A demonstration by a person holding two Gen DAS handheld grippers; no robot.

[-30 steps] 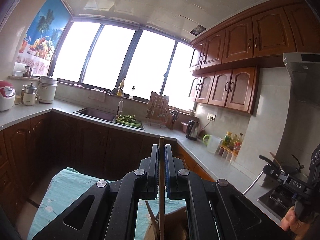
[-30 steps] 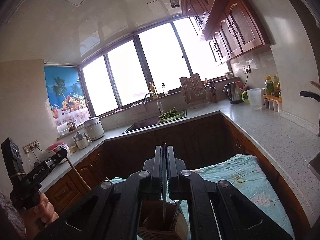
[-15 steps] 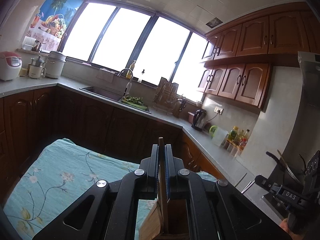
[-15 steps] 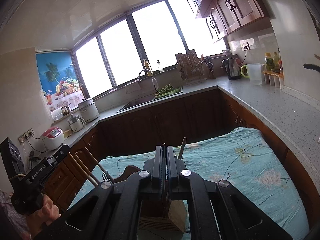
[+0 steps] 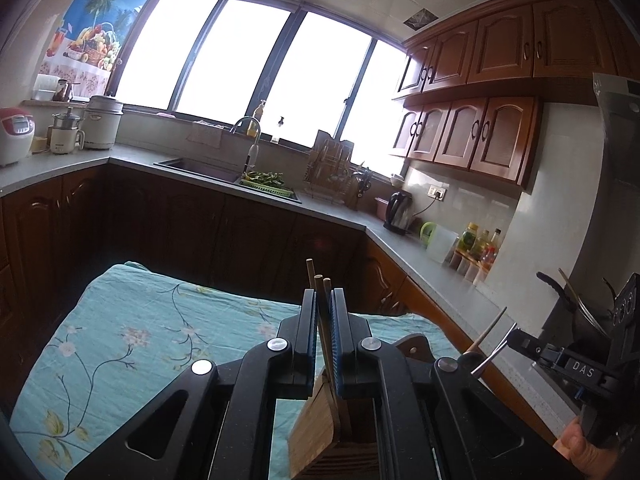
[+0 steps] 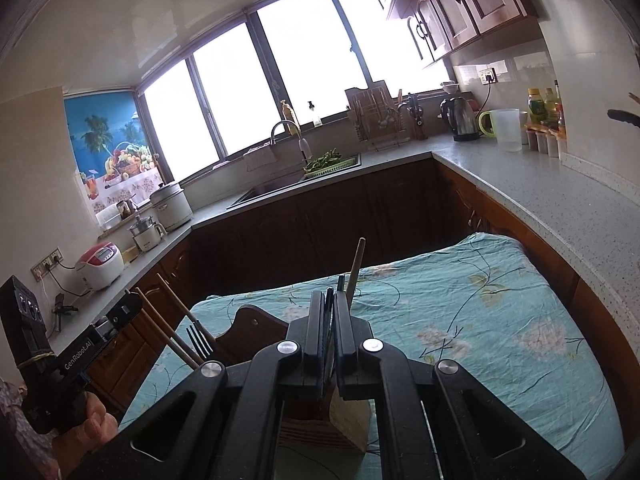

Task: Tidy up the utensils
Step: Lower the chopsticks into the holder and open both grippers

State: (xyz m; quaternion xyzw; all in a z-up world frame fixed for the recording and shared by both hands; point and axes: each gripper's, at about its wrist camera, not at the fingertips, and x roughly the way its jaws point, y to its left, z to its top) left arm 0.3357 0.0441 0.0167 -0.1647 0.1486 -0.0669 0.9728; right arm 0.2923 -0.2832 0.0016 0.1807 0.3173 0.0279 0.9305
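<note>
Two grippers sit low over a wooden holder on a table with a blue flowered cloth point(image 5: 120, 344).

Your left gripper point(image 5: 324, 308) is clenched on brown wooden chopsticks point(image 5: 319, 284). Their tips poke up just above the jaws. The sticks run down between the blue pads and into the wooden holder point(image 5: 316, 432), which sits right under the jaws. You can see the same sticks point(image 6: 168, 320) from the right camera, slanting up from the holder, out to the left of your right jaws. A dark fork point(image 6: 199, 340) stands beside them, prongs up.

Your right gripper point(image 6: 329, 304) is clenched too. A thin dark stick-like thing point(image 6: 329, 296) is pinched between its pads and points up a little past them. You cannot tell just what it is. Under these jaws is the holder point(image 6: 348, 420) again, with its light wood side showing. A wooden handle point(image 6: 357, 264) sticks up just past the right jaw, leaning to the right. It is not in the jaws.

From the left camera, your right gripper point(image 5: 508, 340) is far off to the right of the left jaws, with a metal piece point(image 5: 490, 356) sticking out of its tip toward the holder. A bit of your hand point(image 5: 588, 452) shows below it. From the right camera, your other hand point(image 6: 96, 420) holds the left tool at the bottom left.

Far past both jaws are the sink point(image 6: 268, 188) and big bright windows point(image 5: 248, 64).
</note>
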